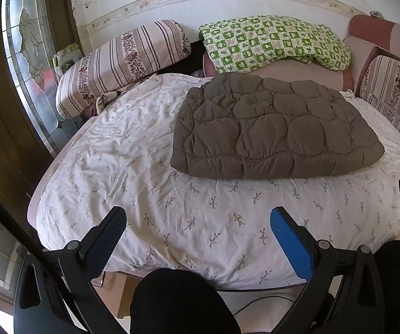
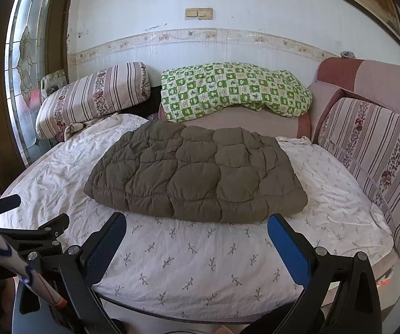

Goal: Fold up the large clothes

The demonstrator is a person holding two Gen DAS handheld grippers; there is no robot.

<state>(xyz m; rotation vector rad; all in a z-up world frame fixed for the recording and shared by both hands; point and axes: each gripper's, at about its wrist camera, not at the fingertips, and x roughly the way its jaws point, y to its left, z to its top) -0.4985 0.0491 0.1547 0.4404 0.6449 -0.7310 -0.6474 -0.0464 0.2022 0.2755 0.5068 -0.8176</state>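
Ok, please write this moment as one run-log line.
task: fold large clothes | jacket: folded, flat on bed | left gripper: open, empty, above bed | right gripper: open, empty, near jacket edge

Both tools are matte black plastic. The left gripper [image 1: 198, 222] carries one dark, dimpled pad and one bright blue pad [image 1: 290, 246], each finger pinned by a round silver screw – the right gripper [image 2: 197, 228] is built the same. Black-clad knees [image 1: 183, 300] fill the lower centre of the left view. A white sleeve [image 2: 19, 258] with blue and red markings (lower left, right view) shows too.
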